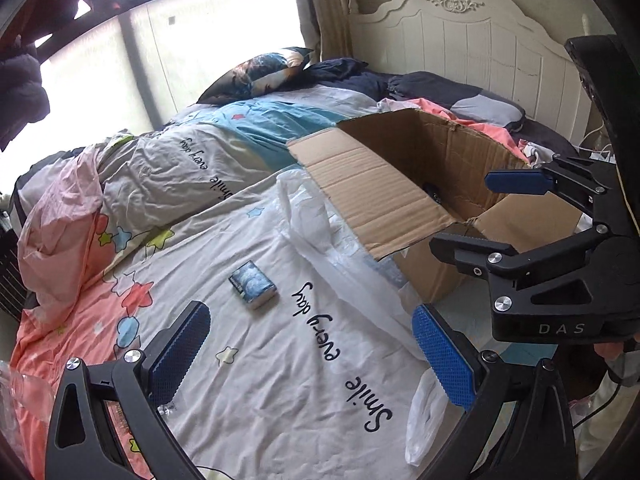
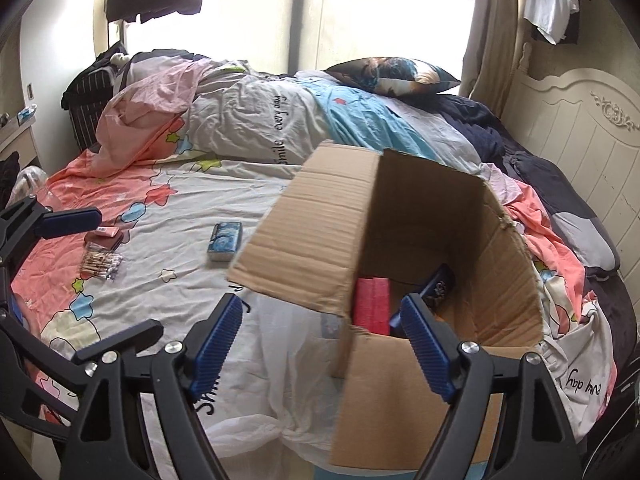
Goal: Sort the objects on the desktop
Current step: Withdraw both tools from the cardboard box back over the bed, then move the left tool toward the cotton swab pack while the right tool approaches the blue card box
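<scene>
From the left wrist view, the left gripper (image 1: 308, 360) hangs over the bedsheet (image 1: 256, 380) with its jaws spread wide and nothing between them. Just ahead of its fingertips, slightly toward its left finger, lies a small blue packet (image 1: 253, 285), flat on the fabric. To the right of the tool a thin plastic bag (image 1: 332, 256) trails across the sheet to the foot of the cardboard box (image 1: 380, 200). The right gripper (image 1: 496, 216) shows beyond, over the box's near corner, also wide open and empty. I'd worry here that the packet sits on soft, rumpled cloth: a closing pinch could gather sheet along with it, or push the packet down instead of catching it. The bag could also snag a finger on the way across.

From the right wrist view, the right gripper (image 2: 320, 340) stands parted and empty right at the box's (image 2: 400, 412) near wall, its right finger over the opening. Inside, ahead of the tool, stand a pink box (image 2: 373, 304) and a dark item (image 2: 442, 284). Far off to the tool's left lie the blue packet (image 2: 225, 241), a bundle of small sticks in a clear wrapper (image 2: 100, 266) and a red-and-dark flat item (image 2: 105, 237), near the left gripper (image 2: 72, 220). The box flap (image 2: 308, 232) juts out low over the sheet; anything carried in from the left could clip it and tip the light box.
</scene>
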The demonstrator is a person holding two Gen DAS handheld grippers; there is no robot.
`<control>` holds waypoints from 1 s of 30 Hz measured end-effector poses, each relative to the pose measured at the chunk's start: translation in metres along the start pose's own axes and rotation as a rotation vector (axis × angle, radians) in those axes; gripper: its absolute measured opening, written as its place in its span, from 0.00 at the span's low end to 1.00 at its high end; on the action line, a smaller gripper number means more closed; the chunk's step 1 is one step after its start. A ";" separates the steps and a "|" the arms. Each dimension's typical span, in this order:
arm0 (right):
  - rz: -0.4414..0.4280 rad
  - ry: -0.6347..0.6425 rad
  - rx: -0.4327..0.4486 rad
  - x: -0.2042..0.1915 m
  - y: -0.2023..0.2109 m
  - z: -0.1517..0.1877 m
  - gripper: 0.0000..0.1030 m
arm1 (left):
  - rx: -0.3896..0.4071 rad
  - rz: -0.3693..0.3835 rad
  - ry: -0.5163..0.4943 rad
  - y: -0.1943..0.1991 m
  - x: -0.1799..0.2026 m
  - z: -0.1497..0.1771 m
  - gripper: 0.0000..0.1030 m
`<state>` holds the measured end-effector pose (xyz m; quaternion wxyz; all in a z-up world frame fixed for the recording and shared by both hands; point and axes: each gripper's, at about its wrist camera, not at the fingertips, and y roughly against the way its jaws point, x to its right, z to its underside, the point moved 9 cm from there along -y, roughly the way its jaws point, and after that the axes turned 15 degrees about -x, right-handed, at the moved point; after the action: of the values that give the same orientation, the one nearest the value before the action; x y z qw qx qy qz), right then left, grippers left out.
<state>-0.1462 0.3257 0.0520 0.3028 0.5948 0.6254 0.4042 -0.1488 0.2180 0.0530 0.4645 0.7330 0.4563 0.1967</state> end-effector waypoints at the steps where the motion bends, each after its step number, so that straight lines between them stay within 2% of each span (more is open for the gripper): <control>1: -0.003 0.007 -0.003 -0.007 -0.001 -0.001 0.76 | -0.001 -0.003 0.010 0.001 -0.007 0.004 1.00; 8: -0.026 0.070 -0.018 -0.057 -0.014 -0.012 0.76 | -0.016 -0.029 0.078 0.003 -0.059 0.038 1.00; 16: -0.052 0.149 -0.049 -0.113 -0.038 -0.022 0.76 | -0.061 -0.106 0.178 0.002 -0.131 0.085 1.00; 24: -0.073 0.191 -0.064 -0.148 -0.055 -0.033 0.77 | -0.099 -0.110 0.291 -0.009 -0.187 0.123 1.00; 30: -0.079 0.228 -0.078 -0.170 -0.067 -0.038 0.76 | -0.119 -0.103 0.332 -0.017 -0.207 0.141 1.00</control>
<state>-0.1941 0.1543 -0.0045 0.2682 0.5075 0.6626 0.4811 -0.1616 -0.0261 -0.0031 0.4348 0.6373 0.5514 0.3174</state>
